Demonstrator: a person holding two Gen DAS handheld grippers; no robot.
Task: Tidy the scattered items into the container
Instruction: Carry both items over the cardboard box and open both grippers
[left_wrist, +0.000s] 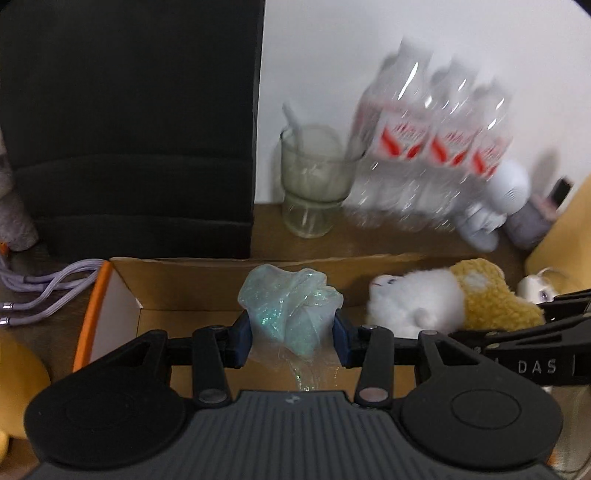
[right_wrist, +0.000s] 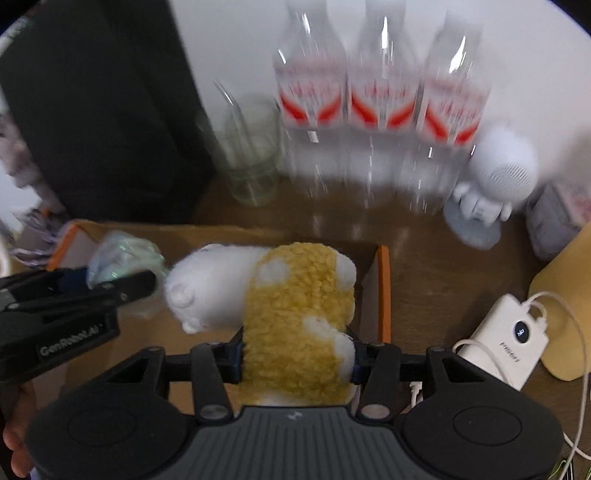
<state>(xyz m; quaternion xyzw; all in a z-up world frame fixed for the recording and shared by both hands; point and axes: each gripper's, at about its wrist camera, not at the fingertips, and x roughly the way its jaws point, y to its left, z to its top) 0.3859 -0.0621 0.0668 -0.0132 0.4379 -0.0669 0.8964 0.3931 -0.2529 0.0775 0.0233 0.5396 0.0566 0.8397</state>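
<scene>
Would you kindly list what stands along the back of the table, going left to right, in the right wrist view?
Black box → drinking glass with a straw → three water bottles → white astronaut figure → grey item at the edge, too blurred to identify.

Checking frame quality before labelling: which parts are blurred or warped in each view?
Left wrist: three clear plastic bottles smear badly; glittery translucent bag stays sharp. Right wrist: bottles and clear drinking glass streak; yellow-and-white plush toy is sharper. Fisheye darkens corners in both.
</scene>
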